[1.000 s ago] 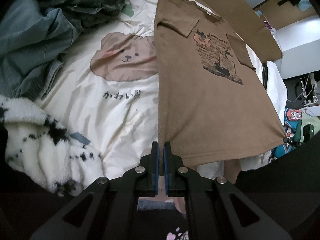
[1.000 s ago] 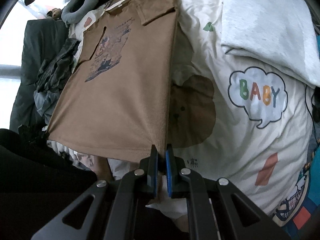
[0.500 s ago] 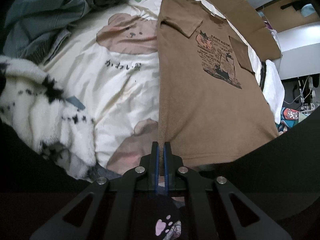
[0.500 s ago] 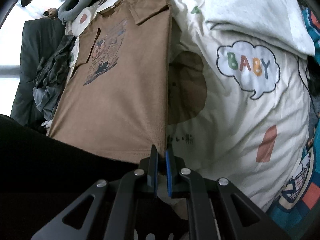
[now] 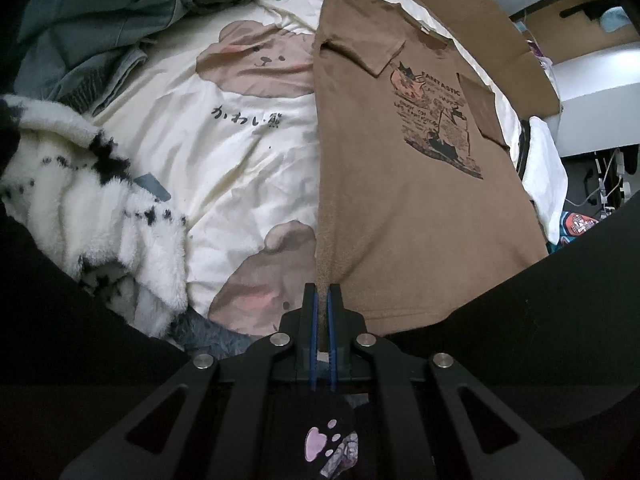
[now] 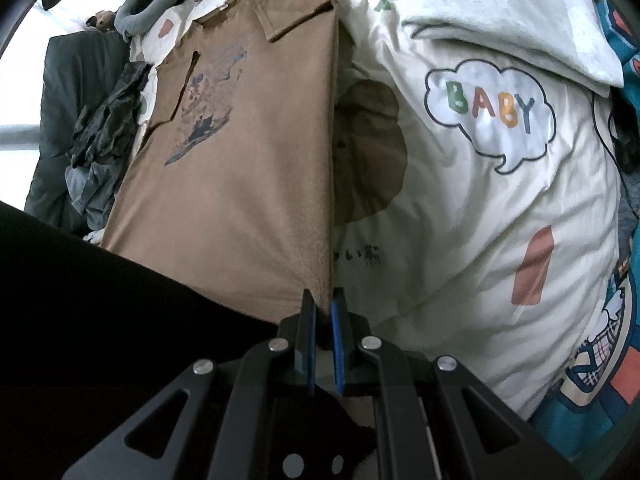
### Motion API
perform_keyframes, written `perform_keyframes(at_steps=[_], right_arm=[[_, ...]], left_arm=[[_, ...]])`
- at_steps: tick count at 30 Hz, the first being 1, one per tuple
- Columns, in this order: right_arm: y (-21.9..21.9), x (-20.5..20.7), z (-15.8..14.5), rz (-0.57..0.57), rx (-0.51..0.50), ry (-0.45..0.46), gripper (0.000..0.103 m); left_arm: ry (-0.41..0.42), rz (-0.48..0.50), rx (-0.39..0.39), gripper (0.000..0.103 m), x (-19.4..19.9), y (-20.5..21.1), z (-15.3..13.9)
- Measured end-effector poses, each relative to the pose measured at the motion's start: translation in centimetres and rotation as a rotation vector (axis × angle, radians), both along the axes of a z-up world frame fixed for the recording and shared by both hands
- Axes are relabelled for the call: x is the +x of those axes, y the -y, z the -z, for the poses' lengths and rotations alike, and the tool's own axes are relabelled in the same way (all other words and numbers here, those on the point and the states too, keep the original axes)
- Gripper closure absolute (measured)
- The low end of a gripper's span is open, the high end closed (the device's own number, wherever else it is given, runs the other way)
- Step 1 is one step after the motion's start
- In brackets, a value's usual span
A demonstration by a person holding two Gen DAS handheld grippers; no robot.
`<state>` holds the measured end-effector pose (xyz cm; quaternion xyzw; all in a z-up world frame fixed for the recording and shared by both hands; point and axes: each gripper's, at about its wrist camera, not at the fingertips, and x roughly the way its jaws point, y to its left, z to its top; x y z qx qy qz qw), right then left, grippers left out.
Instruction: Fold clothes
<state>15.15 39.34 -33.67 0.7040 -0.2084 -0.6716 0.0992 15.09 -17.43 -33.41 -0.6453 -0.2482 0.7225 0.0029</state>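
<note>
T-shirt [image 5: 400,216] hem corners were pinched by the left gripper [image 5: 322,294] and right gripper [image 6: 323,300]; judged best kept taut and level while folding.

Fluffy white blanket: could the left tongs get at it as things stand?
Probably not yet: the left tongs are shut on the brown shirt. The blanket lies uncovered beside them, so releasing first would free the way.

Bare quilt [image 5: 248,168] lies open left of the shirt [image 5: 400,200], bounded by a fluffy white blanket [image 5: 92,216] at the near left and piled jeans [image 5: 88,28] at the far left. Right of the shirt [image 6: 248,168] the quilt [image 6: 460,208] is free up to a grey pillow [image 6: 500,12]. Cardboard [image 5: 472,12] blocks the far edge.
</note>
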Motion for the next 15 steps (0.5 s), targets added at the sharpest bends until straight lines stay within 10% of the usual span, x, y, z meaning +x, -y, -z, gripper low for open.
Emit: perform_keyframes(at_steps=[15], right_arm=[[0.1, -2.6, -3.2, 0.010, -0.010, -0.062, 0.097]], left_arm=[[-0.129, -0.091, 0.043, 0.100, -2.8, 1.1, -4.6]])
